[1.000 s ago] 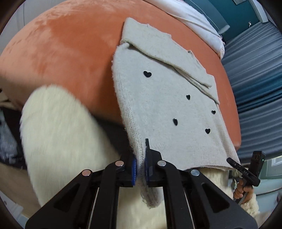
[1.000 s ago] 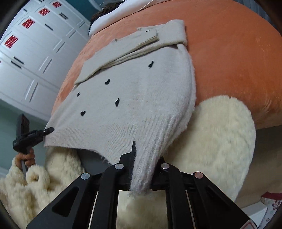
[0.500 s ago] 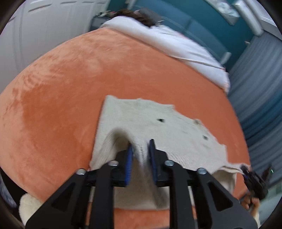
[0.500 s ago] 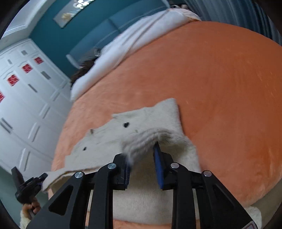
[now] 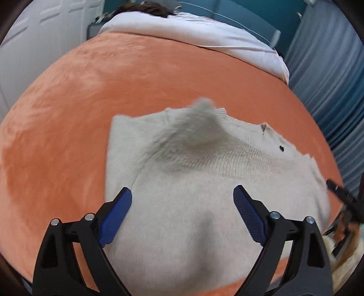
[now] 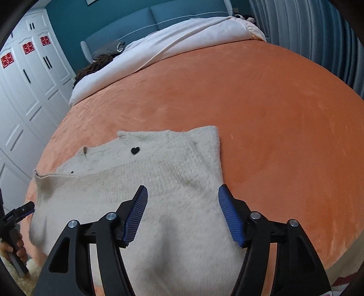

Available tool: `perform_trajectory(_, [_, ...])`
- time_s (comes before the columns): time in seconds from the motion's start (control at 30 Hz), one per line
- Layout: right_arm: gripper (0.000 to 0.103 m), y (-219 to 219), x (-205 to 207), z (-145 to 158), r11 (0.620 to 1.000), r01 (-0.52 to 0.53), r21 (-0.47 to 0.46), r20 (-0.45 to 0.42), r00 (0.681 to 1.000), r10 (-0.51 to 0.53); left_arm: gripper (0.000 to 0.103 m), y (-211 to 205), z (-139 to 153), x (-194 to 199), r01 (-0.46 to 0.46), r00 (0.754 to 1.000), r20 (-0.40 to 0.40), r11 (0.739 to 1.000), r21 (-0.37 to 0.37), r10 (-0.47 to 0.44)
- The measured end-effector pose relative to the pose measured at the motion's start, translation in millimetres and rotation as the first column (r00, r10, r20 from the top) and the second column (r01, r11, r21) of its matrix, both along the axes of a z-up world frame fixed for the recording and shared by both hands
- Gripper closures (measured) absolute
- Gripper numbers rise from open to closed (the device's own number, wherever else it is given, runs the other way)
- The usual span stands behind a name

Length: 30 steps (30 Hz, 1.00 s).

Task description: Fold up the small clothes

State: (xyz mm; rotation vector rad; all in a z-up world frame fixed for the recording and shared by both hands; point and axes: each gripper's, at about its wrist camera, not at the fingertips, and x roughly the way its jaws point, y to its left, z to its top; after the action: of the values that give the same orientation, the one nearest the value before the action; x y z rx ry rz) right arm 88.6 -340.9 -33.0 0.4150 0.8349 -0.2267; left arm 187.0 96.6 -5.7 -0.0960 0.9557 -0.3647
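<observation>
Now both grippers, left (image 5: 182, 205) and right (image 6: 182, 202), hang released over the sweater (image 6: 159, 182) folded at the bed's (image 6: 284, 136) near edge: light, limp, fuzzy knit; best pinched at folded corners.

Orange plush bedspread (image 6: 261, 109) covers the bed. White duvet (image 6: 173, 45) bunched at its head. Teal headboard (image 6: 141, 18) behind. White wardrobe (image 6: 25, 95) at one side, grey curtain (image 5: 329, 75) at the other.

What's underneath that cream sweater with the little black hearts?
The sweater lies on an orange blanket, which shows all around it. It is folded over itself, so lower layers and anything between them are hidden.
</observation>
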Motion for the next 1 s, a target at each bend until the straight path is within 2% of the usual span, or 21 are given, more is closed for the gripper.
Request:
perform_trajectory(0.07, [0.039, -10, 13, -8, 0.999, 0.042, 0.004, -0.019, 0.999, -0.041, 0.01, -7, -8, 14, -0.025, 1.0, 0.012, 0.998, 0.058, 0.025])
perform_trajectory(0.27, [0.042, -20, 32, -25, 0.99, 0.084, 0.117, -0.046, 0.996, -0.079, 0.013, 3, -21, 53, -0.138, 0.984, -0.119, 0.988, -0.067, 0.129])
perform_trajectory(0.33, [0.05, -14, 32, -25, 0.988, 0.094, 0.123, -0.052, 0.995, -0.088, 0.03, 7, -24, 59, -0.168, 0.976, -0.155, 0.981, -0.092, 0.153])
perform_trajectory(0.37, [0.059, -11, 32, -25, 0.988, 0.093, 0.12, -0.055, 0.995, -0.087, 0.035, 8, -25, 61, -0.174, 0.973, -0.171, 0.979, -0.109, 0.154])
perform_trajectory(0.4, [0.074, -7, 33, -26, 0.99, 0.085, 0.112, -0.06, 0.995, -0.079, 0.054, 7, -25, 61, -0.168, 0.973, -0.18, 0.979, -0.118, 0.145])
perform_trajectory(0.43, [0.086, -2, 35, -28, 0.993, 0.071, 0.092, -0.077, 0.995, -0.064, 0.078, 4, -27, 61, -0.149, 0.973, -0.193, 0.982, -0.116, 0.125])
perform_trajectory(0.47, [0.093, 3, 37, -31, 0.996, 0.06, 0.073, -0.097, 0.994, -0.052, 0.087, 1, -30, 61, -0.126, 0.972, -0.211, 0.986, -0.111, 0.101])
perform_trajectory(0.5, [0.094, 6, 37, -31, 0.997, 0.052, 0.062, -0.1, 0.994, -0.046, 0.092, 0, -30, 60, -0.114, 0.971, -0.223, 0.986, -0.119, 0.085])
perform_trajectory(0.57, [0.095, 10, 34, -19, 0.997, 0.044, 0.057, -0.056, 0.998, -0.041, 0.093, 2, -18, 55, -0.117, 0.979, -0.183, 0.984, -0.136, 0.091])
perform_trajectory(0.63, [0.095, 8, 28, 9, 0.995, 0.041, 0.094, 0.035, 0.998, -0.045, 0.094, 9, 6, 50, -0.121, 0.986, -0.135, 0.974, -0.191, 0.096])
perform_trajectory(0.73, [0.096, -3, 26, 61, 0.992, 0.024, 0.126, 0.189, 0.981, -0.048, 0.094, 16, 47, 53, -0.108, 0.994, -0.053, 0.963, -0.246, 0.098])
perform_trajectory(0.8, [0.096, -9, 31, 84, 0.994, 0.03, 0.1, 0.246, 0.968, -0.054, 0.094, 17, 69, 62, -0.109, 0.994, -0.002, 0.963, -0.248, 0.112])
perform_trajectory(0.87, [0.096, -17, 46, 85, 0.997, 0.058, 0.06, 0.238, 0.969, -0.071, 0.094, 14, 73, 77, -0.125, 0.991, 0.013, 0.967, -0.22, 0.131])
perform_trajectory(0.9, [0.096, -22, 55, 75, 0.996, 0.073, 0.046, 0.209, 0.974, -0.081, 0.094, 12, 66, 86, -0.131, 0.991, -0.008, 0.969, -0.209, 0.133])
perform_trajectory(1.0, [0.096, -37, 83, 12, 0.991, 0.108, 0.073, 0.037, 0.993, -0.111, 0.094, 5, 17, 106, -0.166, 0.982, -0.11, 0.979, -0.122, 0.153])
